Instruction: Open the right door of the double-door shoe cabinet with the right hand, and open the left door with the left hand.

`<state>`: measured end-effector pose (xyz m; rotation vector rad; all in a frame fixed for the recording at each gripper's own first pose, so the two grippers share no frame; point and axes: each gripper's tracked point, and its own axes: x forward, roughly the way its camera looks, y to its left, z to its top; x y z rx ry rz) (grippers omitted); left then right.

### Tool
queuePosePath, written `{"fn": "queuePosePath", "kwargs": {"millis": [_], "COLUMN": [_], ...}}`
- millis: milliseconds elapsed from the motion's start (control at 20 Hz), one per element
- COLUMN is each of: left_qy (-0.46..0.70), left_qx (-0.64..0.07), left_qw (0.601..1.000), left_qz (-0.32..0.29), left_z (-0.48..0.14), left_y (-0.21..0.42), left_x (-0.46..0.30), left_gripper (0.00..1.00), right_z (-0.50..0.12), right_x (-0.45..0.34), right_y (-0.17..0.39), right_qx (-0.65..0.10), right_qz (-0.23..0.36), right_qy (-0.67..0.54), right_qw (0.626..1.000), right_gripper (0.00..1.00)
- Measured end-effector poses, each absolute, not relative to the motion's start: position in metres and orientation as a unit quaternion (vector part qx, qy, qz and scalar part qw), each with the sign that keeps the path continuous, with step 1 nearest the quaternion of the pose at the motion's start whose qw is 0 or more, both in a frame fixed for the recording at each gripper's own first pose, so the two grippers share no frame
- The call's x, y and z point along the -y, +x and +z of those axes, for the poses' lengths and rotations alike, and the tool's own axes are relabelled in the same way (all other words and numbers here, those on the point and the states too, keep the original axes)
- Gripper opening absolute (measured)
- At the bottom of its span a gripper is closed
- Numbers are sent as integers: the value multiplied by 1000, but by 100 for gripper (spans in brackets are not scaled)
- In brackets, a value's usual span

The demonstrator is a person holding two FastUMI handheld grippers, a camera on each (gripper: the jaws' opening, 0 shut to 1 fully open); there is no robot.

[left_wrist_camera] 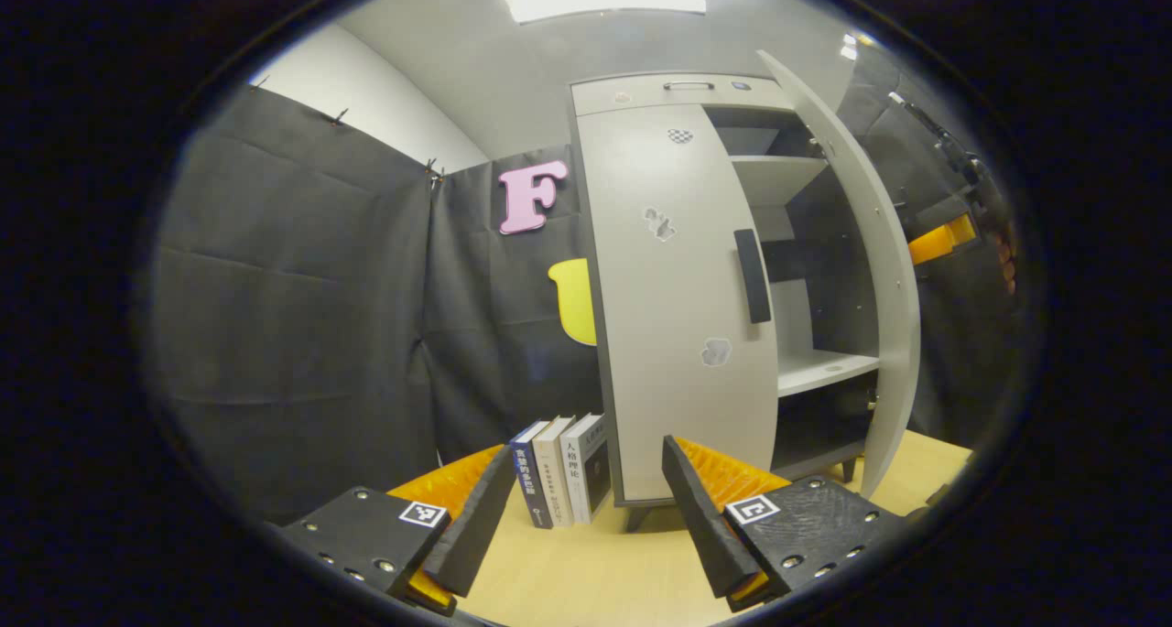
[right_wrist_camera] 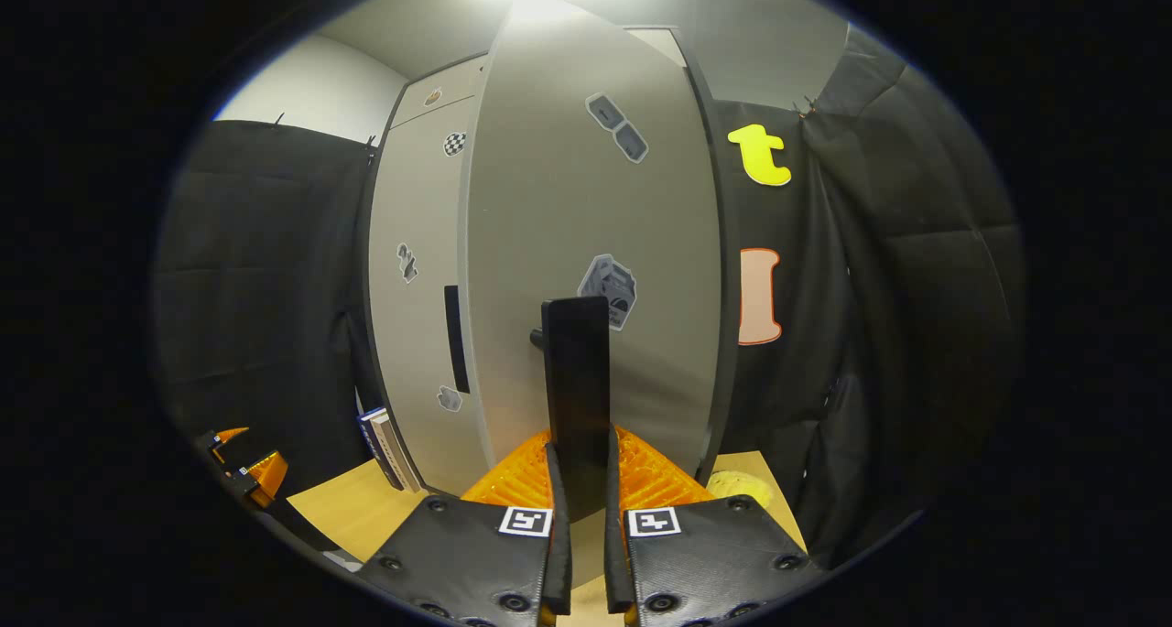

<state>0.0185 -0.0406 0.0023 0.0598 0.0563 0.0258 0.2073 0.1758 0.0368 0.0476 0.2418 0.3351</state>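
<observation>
The grey double-door shoe cabinet (left_wrist_camera: 641,96) stands ahead in the left gripper view. Its left door (left_wrist_camera: 678,334) is closed, with a black vertical handle (left_wrist_camera: 753,275) at its right edge. The right door (left_wrist_camera: 874,270) is swung open toward me. My left gripper (left_wrist_camera: 588,448) is open, well short of the left door, with nothing between its fingers. In the right gripper view my right gripper (right_wrist_camera: 581,446) is shut on the right door's black handle (right_wrist_camera: 575,362), with the door panel (right_wrist_camera: 595,197) close in front. Part of the right gripper (left_wrist_camera: 943,241) peeks out behind the open door.
Three books (left_wrist_camera: 563,470) stand upright against the cabinet's left foot on the light wooden surface (left_wrist_camera: 595,563). Shelves (left_wrist_camera: 824,366) show inside the open half. A yellow round thing (right_wrist_camera: 737,487) lies by the door's right edge. Black cloth walls close in both sides.
</observation>
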Motion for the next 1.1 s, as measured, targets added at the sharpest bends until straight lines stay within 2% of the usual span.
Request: {"fn": "queuePosePath", "kwargs": {"millis": [100,150,350,400,550,600,650,700,800,850,950,1000,1050,1100], "left_qy": [30,29,24,23,23,19,17,18,21,20,23,26,30,34], "left_qx": [-28,-29,-30,-31,-31,-31,-31,-31,-28,-26,-22,-21,-20,-19], "left_qw": [999,999,999,999,999,999,999,999,999,998,998,997,997,997], "left_qz": [8,5,-2,-6,-18,-25,-31,-35,-42,-47,-58,-64,-69,-73], "left_z": [2,2,1,1,3,4,5,6,9,12,17,18,22,24], "left_y": [19,19,20,20,21,21,20,19,17,16,13,15,15,15], "left_x": [46,49,61,67,85,93,101,107,121,128,143,149,157,165], "left_gripper": [94,95,95,95,94,95,94,94,95,94,94,94,94,94], "right_z": [36,37,37,38,40,41,42,43,42,44,45,42,42,42], "right_x": [-172,-169,-155,-152,-142,-138,-134,-128,-119,-114,-116,-127,-134,-135], "right_y": [206,205,207,207,209,211,213,215,219,218,215,217,215,216], "right_qx": [-122,-122,-117,-114,-107,-102,-97,-92,-89,-87,-88,-89,-88,-86], "right_qz": [163,161,139,134,121,118,114,106,92,85,83,96,101,104], "right_qy": [27,28,18,16,6,2,-5,-11,-11,-8,12,33,47,52], "right_qw": [979,979,983,984,987,988,989,990,992,993,993,991,990,989], "right_gripper": [16,13,19,16,15,12,15,12,14,7,9,14,0,5]}}
